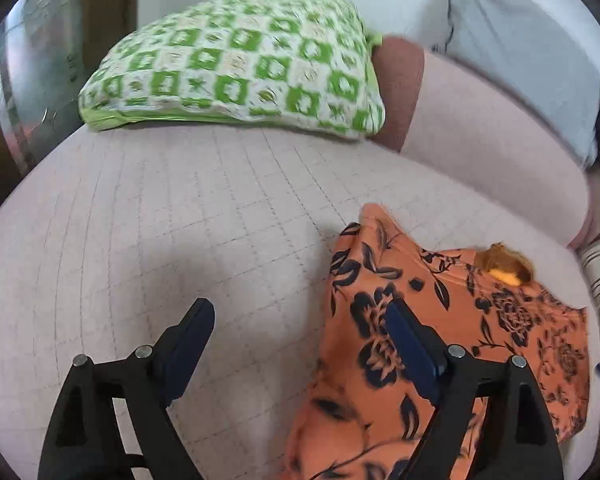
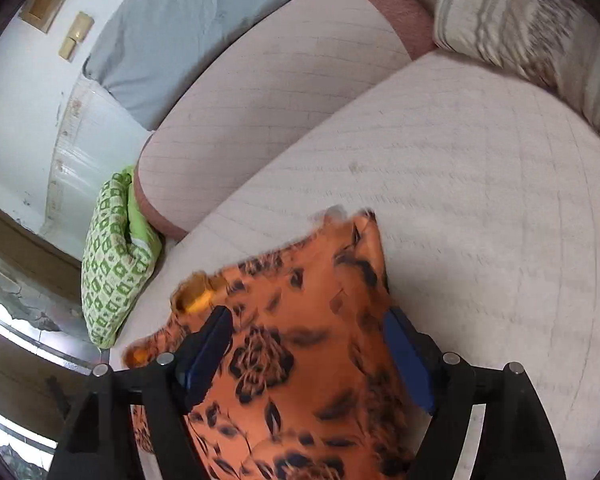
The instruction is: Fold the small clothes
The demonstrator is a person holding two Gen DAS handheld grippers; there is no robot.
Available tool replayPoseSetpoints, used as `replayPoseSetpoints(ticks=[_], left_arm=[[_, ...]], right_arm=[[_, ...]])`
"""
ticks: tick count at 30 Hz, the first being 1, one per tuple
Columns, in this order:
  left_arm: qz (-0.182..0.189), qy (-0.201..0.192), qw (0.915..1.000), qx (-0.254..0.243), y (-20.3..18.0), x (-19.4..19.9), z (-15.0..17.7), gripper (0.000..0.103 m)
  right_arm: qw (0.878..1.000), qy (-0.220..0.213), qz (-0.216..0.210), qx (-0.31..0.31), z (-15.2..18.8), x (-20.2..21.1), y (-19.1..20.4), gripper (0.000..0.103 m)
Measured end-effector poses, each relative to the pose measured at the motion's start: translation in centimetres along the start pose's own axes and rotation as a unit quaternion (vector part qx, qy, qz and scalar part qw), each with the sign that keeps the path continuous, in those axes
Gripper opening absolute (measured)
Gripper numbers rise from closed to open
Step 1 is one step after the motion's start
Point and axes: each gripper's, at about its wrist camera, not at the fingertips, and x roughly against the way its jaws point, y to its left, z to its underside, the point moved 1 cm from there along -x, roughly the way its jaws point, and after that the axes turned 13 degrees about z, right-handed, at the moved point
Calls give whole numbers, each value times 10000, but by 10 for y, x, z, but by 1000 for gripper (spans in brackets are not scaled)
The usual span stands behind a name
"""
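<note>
Between folds: orange floral garment (image 1: 440,320) lies part-folded on sofa (image 1: 180,220). Left claw (image 1: 300,344) and right claw (image 2: 308,352) wide, empty. Next, probably: re-grip an edge.

Both wrist cameras look steeply down, close over the sofa seat (image 1: 180,208). The left view faces the green pillow (image 1: 236,64); the right looks along the backrest (image 2: 268,112). Both share the orange floral garment (image 1: 440,320) and that pillow.
</note>
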Motion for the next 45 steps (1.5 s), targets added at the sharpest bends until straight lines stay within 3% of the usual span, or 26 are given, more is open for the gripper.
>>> replayPoseSetpoints(ticks=[3, 6, 9, 10, 11, 13, 14, 17, 19, 23, 27, 30, 31, 32, 34, 36, 37, 38, 40, 45], left_arm=[[222, 71, 9992, -336, 1, 19, 24, 88], [482, 541, 9957, -575, -9, 10, 46, 88], [397, 1062, 9919, -581, -15, -19, 70, 88], [324, 1079, 9921, -552, -15, -22, 75, 84], [204, 928, 9937, -596, -17, -20, 78, 78], [324, 1017, 9917, -721, -28, -19, 78, 27], [279, 1052, 9914, -732, -35, -18, 77, 24], [239, 1020, 9932, -511, -42, -10, 74, 18], [435, 886, 9948, -251, -41, 4, 67, 17], [806, 485, 9946, -428, -56, 55, 58, 17], [788, 489, 9950, -383, -55, 83, 85, 21], [198, 1309, 9910, -217, -27, 38, 120, 27], [330, 1234, 9918, -96, -17, 34, 125, 31], [393, 1120, 9929, -83, -16, 41, 121, 33], [295, 824, 9959, -207, -20, 57, 104, 45], [239, 483, 9973, -502, -27, 64, 83, 60], [241, 442, 9971, -565, -27, 61, 74, 63], [271, 426, 9969, -606, -26, 53, 65, 64], [240, 512, 9957, -733, -29, 31, 47, 63], [183, 840, 9910, -1026, -34, -25, 30, 63]], right_arm=[[9969, 66, 448, 646, 22, 5, -5, 80], [9924, 326, 717, 948, 35, -4, -9, 80], [9926, 770, 424, 833, 42, -25, -7, 80], [9920, 811, 417, 871, 44, -30, -2, 78], [9913, 798, 408, 959, 46, -32, 4, 64], [9890, 1003, 438, 995, 50, -37, 14, 30], [9884, 1006, 475, 1036, 51, -37, 18, 24], [9890, 974, 509, 989, 50, -28, 24, 19], [9915, 809, 387, 943, 47, -12, 30, 15], [9934, 437, 157, 1052, 43, 39, 45, 10], [9931, 474, 33, 1072, 60, 72, 36, 10], [9852, 1038, 541, 1253, 92, 39, 11, 16], [9814, 1246, 719, 1267, 102, 24, -1, 20], [9812, 1307, 790, 1179, 106, 19, -11, 20], [9899, 999, 453, 896, 102, 31, -20, 27], [9923, 631, 506, 933, 88, 42, -15, 49], [9934, 406, 503, 945, 78, 47, -11, 70], [9942, 253, 463, 943, 68, 49, -8, 74], [9949, 80, 419, 913, 45, 40, 2, 74], [9880, 184, 939, 1214, 7, -27, 28, 71]])
